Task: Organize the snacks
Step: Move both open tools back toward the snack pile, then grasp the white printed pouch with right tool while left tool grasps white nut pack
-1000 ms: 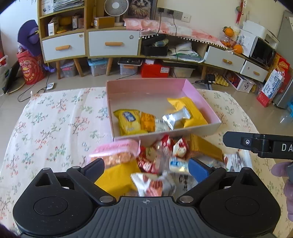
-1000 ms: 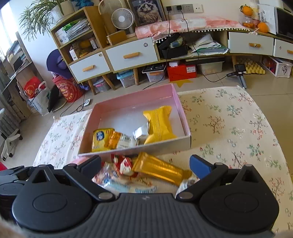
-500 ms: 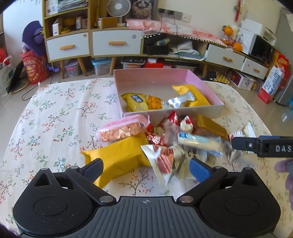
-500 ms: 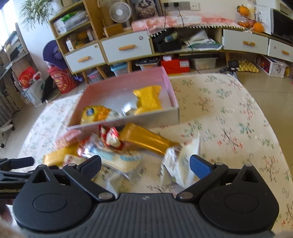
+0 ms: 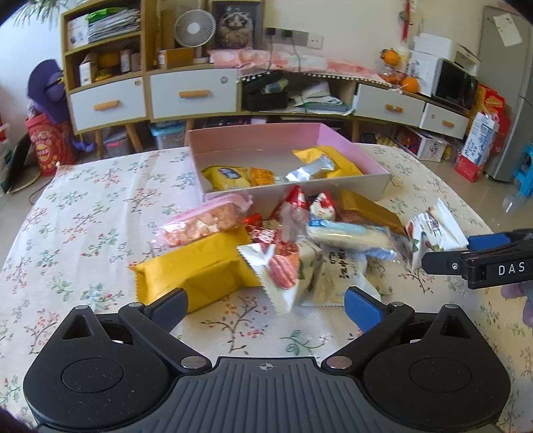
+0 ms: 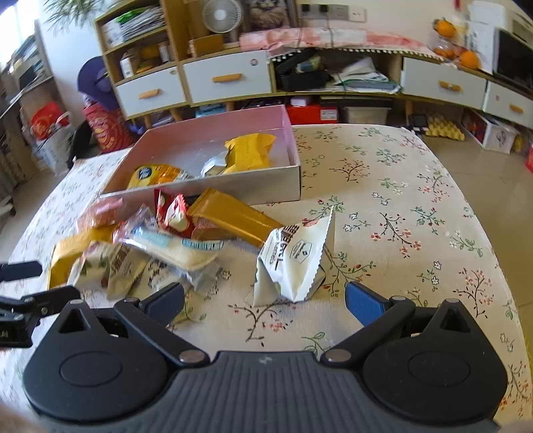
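Observation:
A pink box (image 5: 253, 140) (image 6: 213, 128) on the floral table holds several snacks, among them a yellow packet (image 5: 333, 160) and a silver one (image 5: 309, 168). A heap of snacks lies in front of it: a yellow packet (image 5: 196, 269), a pink bag (image 5: 203, 223), a white and pink packet (image 5: 286, 266), a gold packet (image 6: 233, 216). My left gripper (image 5: 265, 304) is open and empty just short of the heap. My right gripper (image 6: 265, 299) is open, with a white packet (image 6: 293, 259) standing just ahead between its fingers, untouched.
The table has a floral cloth (image 5: 83, 213) (image 6: 416, 206). Behind it stand cabinets with drawers (image 5: 193, 93), storage boxes on the floor and a fan (image 5: 195, 28). The right gripper shows at the right edge of the left wrist view (image 5: 483, 263).
Both grippers have pulled back and down from the box toward me. The heap of snacks now lies farther ahead, and the white packet now stands between the right fingers.

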Action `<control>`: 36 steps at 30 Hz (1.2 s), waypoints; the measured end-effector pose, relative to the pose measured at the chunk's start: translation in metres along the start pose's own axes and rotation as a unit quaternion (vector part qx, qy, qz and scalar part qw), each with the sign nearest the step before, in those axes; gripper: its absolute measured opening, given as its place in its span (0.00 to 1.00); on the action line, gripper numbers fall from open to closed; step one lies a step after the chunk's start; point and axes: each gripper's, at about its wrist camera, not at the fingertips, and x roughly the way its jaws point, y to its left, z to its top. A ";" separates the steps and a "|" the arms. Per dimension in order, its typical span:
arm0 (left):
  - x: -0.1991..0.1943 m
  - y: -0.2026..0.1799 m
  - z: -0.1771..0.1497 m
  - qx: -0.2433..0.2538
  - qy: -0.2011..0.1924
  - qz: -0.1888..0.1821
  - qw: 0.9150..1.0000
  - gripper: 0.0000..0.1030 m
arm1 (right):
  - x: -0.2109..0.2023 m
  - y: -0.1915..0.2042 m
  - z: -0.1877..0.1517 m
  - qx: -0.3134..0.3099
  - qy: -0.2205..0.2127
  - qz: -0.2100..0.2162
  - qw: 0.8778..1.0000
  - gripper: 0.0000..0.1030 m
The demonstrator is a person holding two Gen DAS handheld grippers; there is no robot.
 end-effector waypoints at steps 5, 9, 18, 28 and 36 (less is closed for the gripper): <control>0.007 -0.009 -0.001 0.004 -0.011 -0.012 1.000 0.98 | 0.004 -0.004 -0.005 -0.013 0.006 -0.003 1.000 1.00; 0.015 -0.015 0.002 0.002 -0.014 -0.015 1.000 0.98 | 0.010 -0.009 -0.007 -0.009 0.017 -0.001 1.000 1.00; 0.031 -0.028 0.007 0.015 -0.015 -0.003 1.000 0.94 | 0.021 -0.014 -0.003 -0.003 0.028 -0.005 1.000 1.00; 0.040 -0.027 0.012 -0.002 -0.004 0.014 1.000 0.77 | 0.031 -0.012 0.006 0.005 0.033 -0.005 0.999 0.94; 0.042 -0.022 0.013 -0.013 0.001 0.017 1.000 0.63 | 0.031 -0.013 0.008 0.011 0.033 -0.010 0.999 0.80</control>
